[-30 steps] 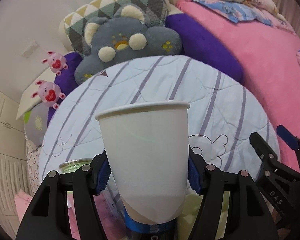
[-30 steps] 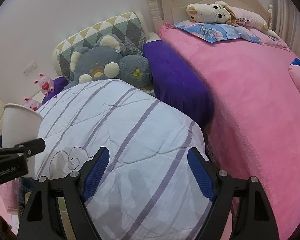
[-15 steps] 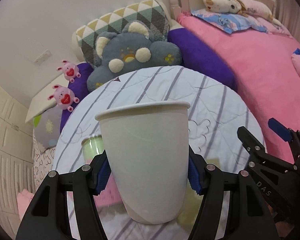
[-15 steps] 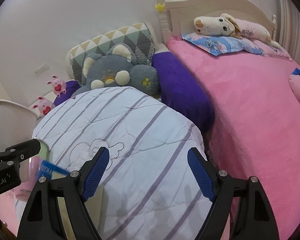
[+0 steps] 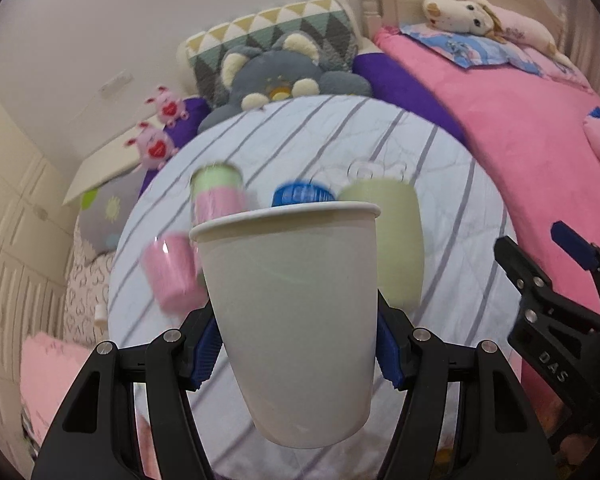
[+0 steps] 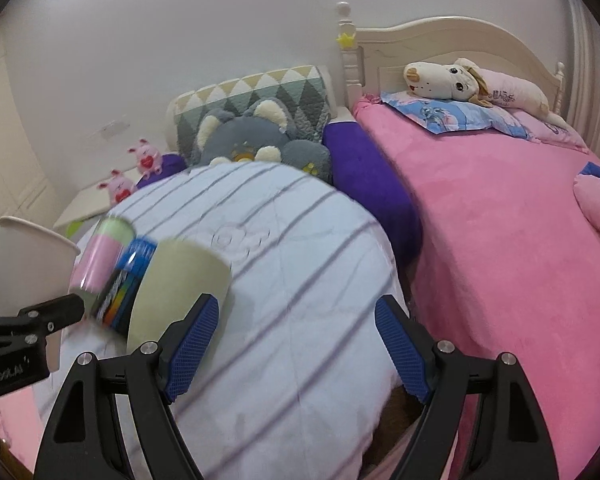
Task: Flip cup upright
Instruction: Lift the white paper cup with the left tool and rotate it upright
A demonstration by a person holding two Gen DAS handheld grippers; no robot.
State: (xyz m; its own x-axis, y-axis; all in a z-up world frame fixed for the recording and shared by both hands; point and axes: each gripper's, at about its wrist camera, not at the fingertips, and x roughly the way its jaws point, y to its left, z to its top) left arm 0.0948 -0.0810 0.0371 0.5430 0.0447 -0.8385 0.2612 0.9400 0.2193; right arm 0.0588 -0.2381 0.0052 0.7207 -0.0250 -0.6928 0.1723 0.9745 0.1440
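My left gripper [image 5: 296, 352] is shut on a white paper cup [image 5: 292, 312], held upright with its rim on top, above the striped quilt [image 5: 440, 200]. The same cup [image 6: 32, 264] shows at the left edge of the right wrist view, with the left gripper's finger across it. My right gripper [image 6: 296, 344] is open and empty over the quilt; it also shows at the right edge of the left wrist view [image 5: 556, 320].
Behind the white cup stand a pale green cup [image 5: 396, 236], a blue-capped bottle [image 5: 302, 194], a pink-and-green tumbler [image 5: 218, 192] and a pink cup [image 5: 170, 276]. A grey plush [image 5: 280, 76], purple cushion [image 6: 368, 184] and pink bed [image 6: 500, 220] lie beyond.
The left gripper has risen and pulled back with the cup. The other cups and the bottle have come into view behind it. The right gripper stays open.
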